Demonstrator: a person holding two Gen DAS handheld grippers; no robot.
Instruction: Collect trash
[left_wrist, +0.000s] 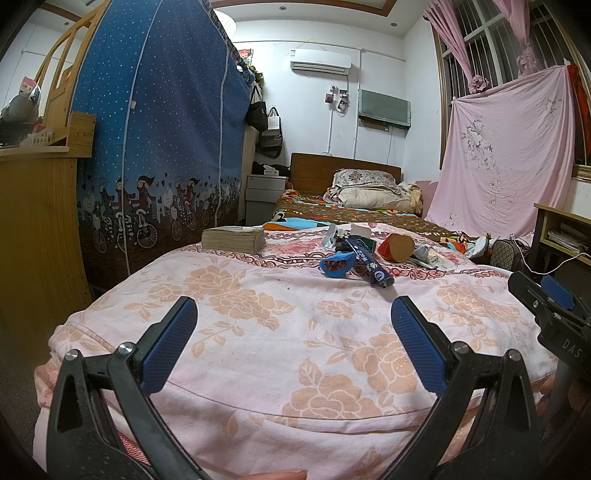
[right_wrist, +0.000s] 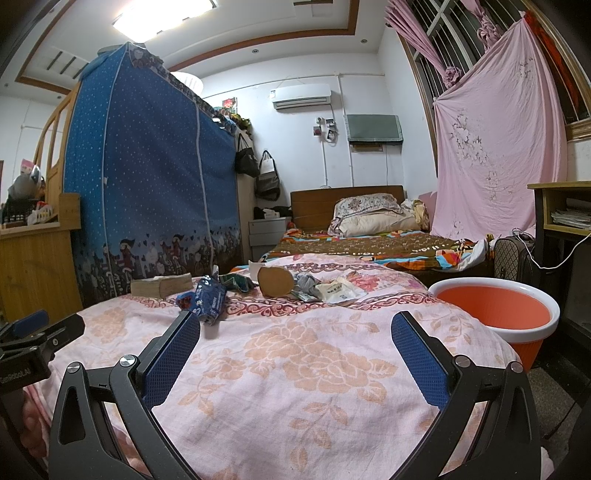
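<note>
Left gripper (left_wrist: 293, 314): fingers spread wide, nothing between them, hovering low over the near end of the pink floral bedspread (left_wrist: 258, 354). Right gripper (right_wrist: 295, 328): likewise spread wide and empty, over the same bedspread.

Trash lies in a loose cluster at the far end of the bedspread, well apart from both pairs of fingertips. From the left wrist view, at about 12 to 1 o'clock ahead of the fingers: a blue crumpled wrapper (left_wrist: 336, 265), a long dark blue snack packet (left_wrist: 369, 264) just beside it, and a red paper cup (left_wrist: 397, 246) tipped on its side. A white flat packet (right_wrist: 338, 288) and a grey crumpled scrap (right_wrist: 307, 282) sit to the right of the cup.

From the right wrist view the blue snack packet (right_wrist: 208, 301) is nearest, at about 11 o'clock, just beyond the left fingertip.

Thick worn book (left_wrist: 233, 239) at 11 o'clock. Orange bin with white rim (right_wrist: 496, 314) beside the bed at 2 o'clock of the right gripper.
</note>
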